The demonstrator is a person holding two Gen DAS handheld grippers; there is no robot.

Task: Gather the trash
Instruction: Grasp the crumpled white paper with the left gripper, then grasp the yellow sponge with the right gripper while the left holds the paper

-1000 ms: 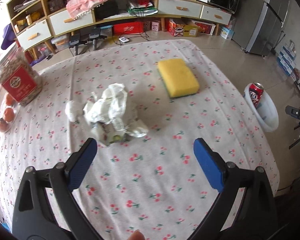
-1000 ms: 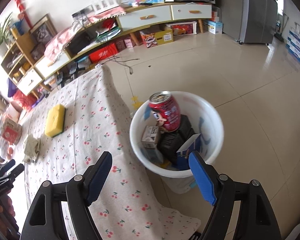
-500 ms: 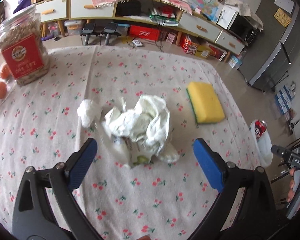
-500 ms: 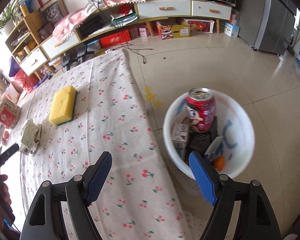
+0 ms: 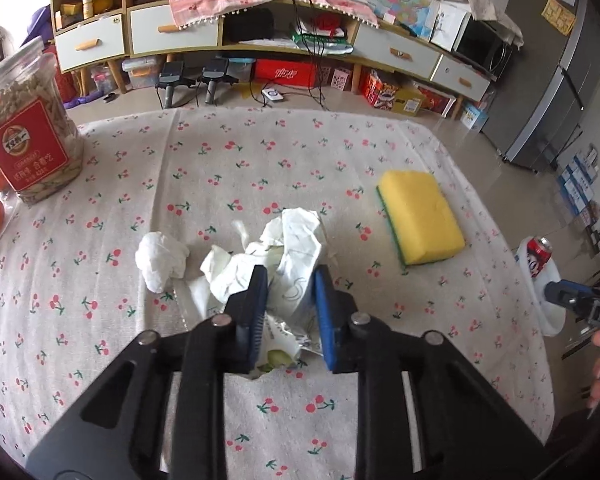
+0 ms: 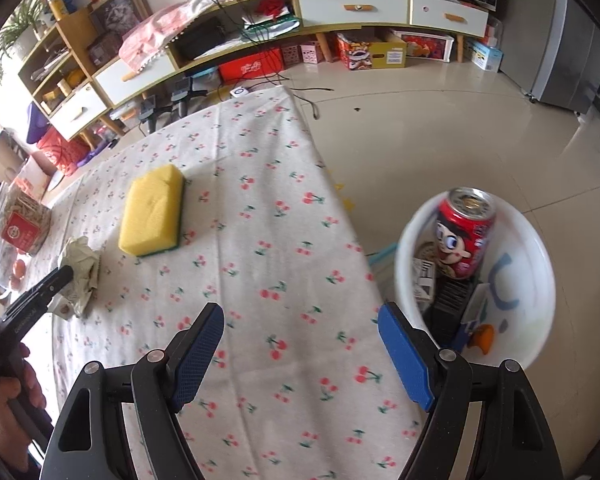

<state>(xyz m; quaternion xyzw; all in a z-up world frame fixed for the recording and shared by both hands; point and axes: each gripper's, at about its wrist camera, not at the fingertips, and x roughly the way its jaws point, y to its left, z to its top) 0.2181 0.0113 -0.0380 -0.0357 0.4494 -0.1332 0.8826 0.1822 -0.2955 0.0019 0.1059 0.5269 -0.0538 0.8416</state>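
- The small tissue wad lies loose on the tablecloth, just left of the crumpled wrapper.
- The left gripper has its blue pads pinched onto that wrapper, which sits on the cloth (lift not yet begun, I judge).
- The white bin, already holding a red can, stands off the table's right edge, so the carry runs rightward past the yellow sponge.
- The right gripper hangs wide apart and empty beside the bin, nearer to it.

Crumpled wrapper on the table, tissue ball just left, sponge right.
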